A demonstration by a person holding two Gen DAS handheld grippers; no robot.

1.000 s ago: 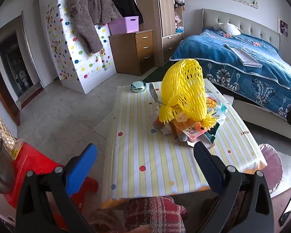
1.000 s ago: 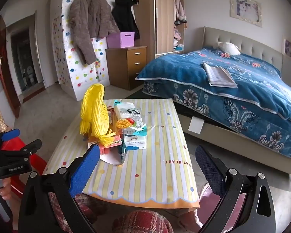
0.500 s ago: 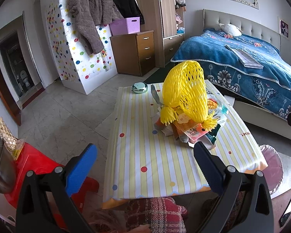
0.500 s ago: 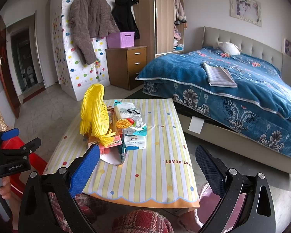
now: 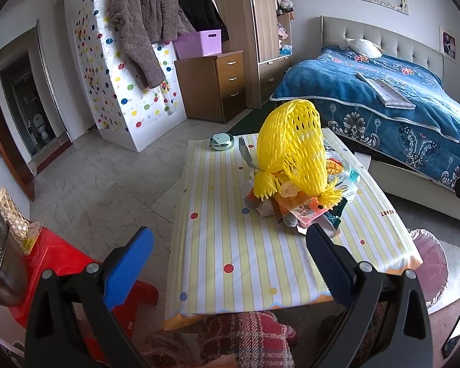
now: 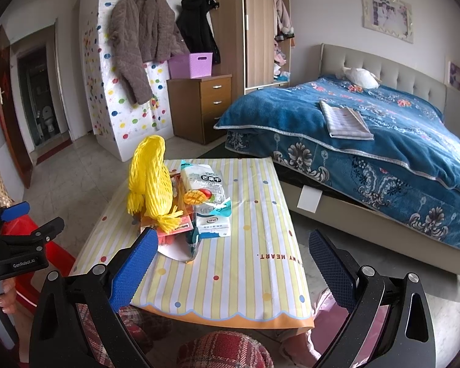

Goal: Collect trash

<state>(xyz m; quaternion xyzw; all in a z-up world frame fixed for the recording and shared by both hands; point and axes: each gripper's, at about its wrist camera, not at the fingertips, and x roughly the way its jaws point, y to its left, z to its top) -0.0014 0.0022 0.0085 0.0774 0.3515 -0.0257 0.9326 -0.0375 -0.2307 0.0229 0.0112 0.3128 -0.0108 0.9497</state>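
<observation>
Left wrist view: left gripper [image 5: 228,262] spread wide, gripping nothing, held above near edge of striped table [image 5: 224,245]. Yellow foam net [image 5: 293,151] draped over trash pile [image 5: 303,211] at table's middle.

Right wrist view: right gripper [image 6: 230,263] likewise spread, empty, low before table. Net left of mango snack packet [image 6: 204,185]; wrappers [image 6: 174,242] beneath, just beyond left fingertip.
</observation>
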